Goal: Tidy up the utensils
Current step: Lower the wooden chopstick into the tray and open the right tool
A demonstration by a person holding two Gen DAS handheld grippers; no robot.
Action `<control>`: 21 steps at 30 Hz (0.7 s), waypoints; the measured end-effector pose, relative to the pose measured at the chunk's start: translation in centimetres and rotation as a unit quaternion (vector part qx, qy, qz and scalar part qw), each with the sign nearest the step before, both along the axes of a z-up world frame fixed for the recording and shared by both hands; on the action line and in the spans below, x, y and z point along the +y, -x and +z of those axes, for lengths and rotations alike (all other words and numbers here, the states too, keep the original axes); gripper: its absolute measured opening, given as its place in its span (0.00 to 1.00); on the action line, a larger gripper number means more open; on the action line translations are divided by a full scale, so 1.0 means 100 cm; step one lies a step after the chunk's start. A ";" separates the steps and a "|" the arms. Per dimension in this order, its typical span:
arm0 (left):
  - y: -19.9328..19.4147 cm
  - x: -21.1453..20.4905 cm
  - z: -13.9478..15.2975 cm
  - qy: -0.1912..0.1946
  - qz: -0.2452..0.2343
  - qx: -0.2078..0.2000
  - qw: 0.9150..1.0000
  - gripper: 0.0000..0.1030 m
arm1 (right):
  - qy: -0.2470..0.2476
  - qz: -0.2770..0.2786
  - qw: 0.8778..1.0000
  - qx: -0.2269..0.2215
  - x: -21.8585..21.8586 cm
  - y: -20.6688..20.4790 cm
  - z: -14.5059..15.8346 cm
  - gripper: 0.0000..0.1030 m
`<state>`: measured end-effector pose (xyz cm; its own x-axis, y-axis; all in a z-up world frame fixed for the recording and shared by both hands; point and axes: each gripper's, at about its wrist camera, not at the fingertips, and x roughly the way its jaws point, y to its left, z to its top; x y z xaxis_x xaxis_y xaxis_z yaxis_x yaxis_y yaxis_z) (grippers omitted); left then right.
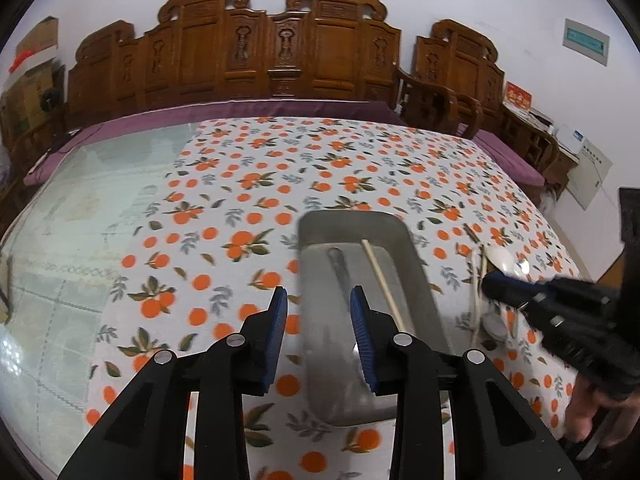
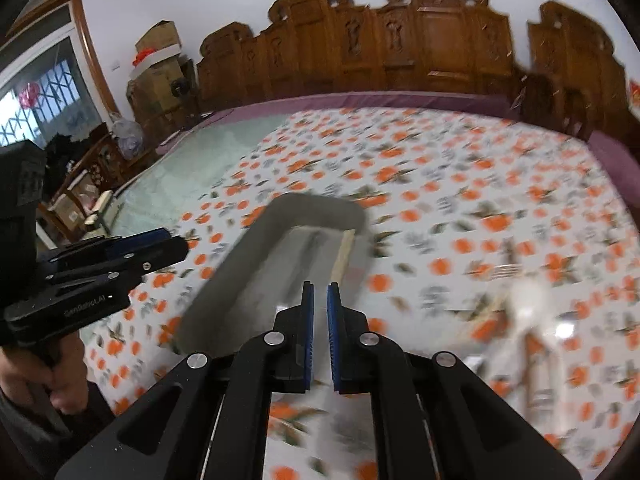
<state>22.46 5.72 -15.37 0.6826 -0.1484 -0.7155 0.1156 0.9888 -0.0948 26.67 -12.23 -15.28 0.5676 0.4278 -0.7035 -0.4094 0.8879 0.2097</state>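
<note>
Utensils: a loose heap of 1 white spoon [image 1: 505, 260], 1 fork [image 2: 505, 269] and pale chopsticks [image 1: 477, 300] is seen on the orange-print cloth [image 1: 248, 184] of the bench, just beside the tray at its 3 o'clock side.

Tray: a grey oblong tray [image 1: 416, 280] is laid with its long axis running from 6 toward 12 o'clock in the left wrist view.

Tray contents: 1 chopstick [image 1: 382, 280] and 1 dark metal utensil [image 1: 340, 268] are held in it, both lying lengthwise.

Left claw: the left claw [image 1: 319, 334] is seen parted and empty, over the near left wall of the tray.

Right claw: the right claw [image 2: 320, 334] is seen nearly closed on nothing, above the near end of the tray; this view is blurred.

Key relation: from the right claw the heap is found at about 2 o'clock, its pieces lying roughly parallel to the tray.

Nearer hand: the right hand [image 1: 592, 412] is judged the nearer to the heap.

Next move: a reopening of the right claw is judged necessary before any piece can be gripped across its handle.
</note>
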 end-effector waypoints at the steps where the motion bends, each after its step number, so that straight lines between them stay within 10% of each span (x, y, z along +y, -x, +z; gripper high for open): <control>1: 0.000 -0.005 0.000 0.000 -0.005 0.000 1.000 0.34 | 0.007 -0.005 1.000 -0.006 -0.010 0.002 0.003 0.10; 21: 0.014 -0.093 -0.018 0.008 -0.082 0.007 0.997 0.46 | 0.066 -0.122 0.990 -0.005 -0.156 0.011 -0.042 0.18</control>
